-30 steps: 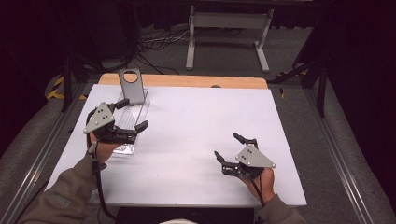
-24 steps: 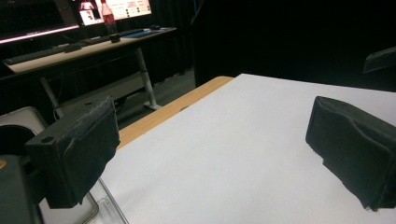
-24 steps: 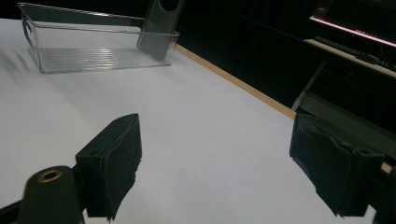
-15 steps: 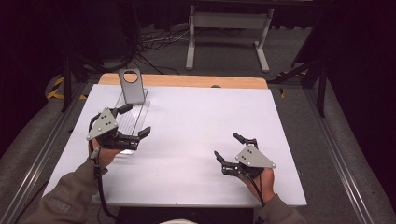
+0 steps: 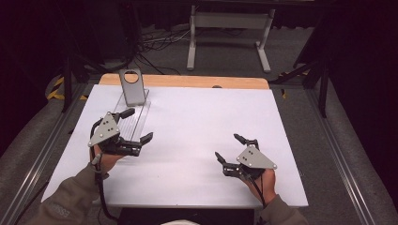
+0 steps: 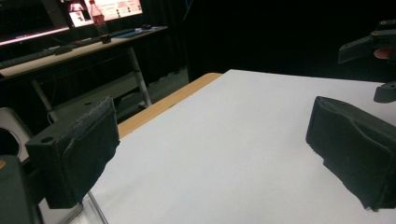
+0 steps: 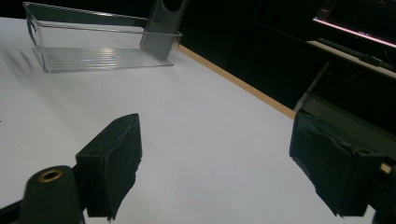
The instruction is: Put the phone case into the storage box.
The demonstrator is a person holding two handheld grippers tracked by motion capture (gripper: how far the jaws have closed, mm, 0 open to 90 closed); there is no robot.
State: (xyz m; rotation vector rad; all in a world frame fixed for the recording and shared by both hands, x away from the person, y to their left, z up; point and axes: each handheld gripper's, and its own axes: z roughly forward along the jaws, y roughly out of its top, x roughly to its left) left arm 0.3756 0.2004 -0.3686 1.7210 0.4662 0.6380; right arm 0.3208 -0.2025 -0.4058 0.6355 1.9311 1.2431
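Note:
A clear plastic tray (image 5: 136,110) lies lengthwise at the table's left, with a grey metal plate with a round hole (image 5: 131,86) standing at its far end. My left gripper (image 5: 137,125) hovers open over the tray's near end with its jaws pointing right and nothing between them. In the left gripper view the left gripper (image 6: 212,140) faces bare white tabletop, with a corner of the tray (image 6: 91,210) at the bottom left. My right gripper (image 5: 227,146) rests open and empty at the near right. The right gripper (image 7: 219,158) looks across at the tray (image 7: 102,49) and the plate (image 7: 161,28).
The white tabletop (image 5: 202,122) has a wooden strip (image 5: 187,81) along its far edge. Metal rails run down both sides of the table. Beyond the far edge are a stand's legs (image 5: 230,28) and floor cables. The other gripper (image 6: 373,46) shows at the left gripper view's top right.
My left gripper has slid a little nearer to the person and to the right along the tray, still open. The right gripper has not moved.

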